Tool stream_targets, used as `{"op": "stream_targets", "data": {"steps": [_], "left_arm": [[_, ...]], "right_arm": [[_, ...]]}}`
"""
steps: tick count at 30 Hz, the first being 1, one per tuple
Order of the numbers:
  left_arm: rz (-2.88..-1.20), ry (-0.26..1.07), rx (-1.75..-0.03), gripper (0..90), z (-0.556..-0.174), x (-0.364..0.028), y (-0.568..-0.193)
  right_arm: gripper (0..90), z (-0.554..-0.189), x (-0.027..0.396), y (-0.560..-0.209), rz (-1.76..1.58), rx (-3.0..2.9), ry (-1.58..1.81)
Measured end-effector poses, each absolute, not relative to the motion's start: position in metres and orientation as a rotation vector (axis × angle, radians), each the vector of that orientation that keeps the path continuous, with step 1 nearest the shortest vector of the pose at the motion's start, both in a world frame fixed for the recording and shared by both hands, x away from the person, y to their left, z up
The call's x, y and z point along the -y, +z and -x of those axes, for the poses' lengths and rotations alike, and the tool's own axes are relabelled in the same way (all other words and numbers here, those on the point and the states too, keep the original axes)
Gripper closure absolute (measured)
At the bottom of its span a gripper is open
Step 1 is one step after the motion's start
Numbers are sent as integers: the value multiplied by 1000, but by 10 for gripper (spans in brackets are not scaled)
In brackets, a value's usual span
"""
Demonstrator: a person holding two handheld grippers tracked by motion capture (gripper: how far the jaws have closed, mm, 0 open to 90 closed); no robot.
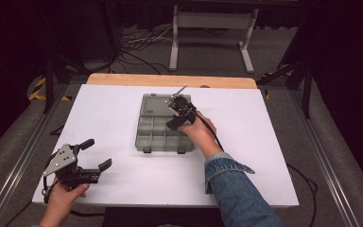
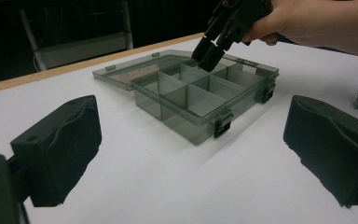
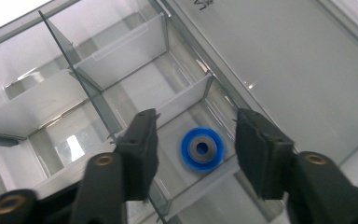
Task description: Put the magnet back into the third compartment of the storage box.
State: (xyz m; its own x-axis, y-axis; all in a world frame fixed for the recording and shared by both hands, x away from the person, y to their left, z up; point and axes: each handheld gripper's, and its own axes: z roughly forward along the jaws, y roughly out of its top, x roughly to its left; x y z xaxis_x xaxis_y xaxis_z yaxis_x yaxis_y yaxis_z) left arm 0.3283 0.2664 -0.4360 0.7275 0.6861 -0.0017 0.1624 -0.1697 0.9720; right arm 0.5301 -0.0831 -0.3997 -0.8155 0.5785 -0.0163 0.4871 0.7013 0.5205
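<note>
One white tabletop (image 1: 123, 109), wooden far edge (image 1: 170, 80); dark room, grey floor (image 1: 208, 52).

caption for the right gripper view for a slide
Open right gripper poised over a blue ring in a compartment of the clear organizer box.

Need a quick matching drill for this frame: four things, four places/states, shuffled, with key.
Things:
1. left gripper
2. right gripper
3. blue ring
4. box lid

Places/states:
A. lying in a compartment of the organiser box
B. folded open, flat on the table
C. open, low over the near-left table, away from the box
D. open, jaws either side of the ring, over the box

Pairs: 1-C, 2-D, 3-A, 4-B
</note>
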Motion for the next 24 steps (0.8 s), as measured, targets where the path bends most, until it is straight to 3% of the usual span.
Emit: {"op": "stream_targets", "data": {"steps": [11,24], "left_arm": [[-1708,533,-686,49,-328,-266,-436],[-1712,534,-683,49,-328,-266,-436]], "right_arm": [[295,-512,102,-375,-852,-2667,885],[212,-475,130,-357,-786,-2626,1016]]}}
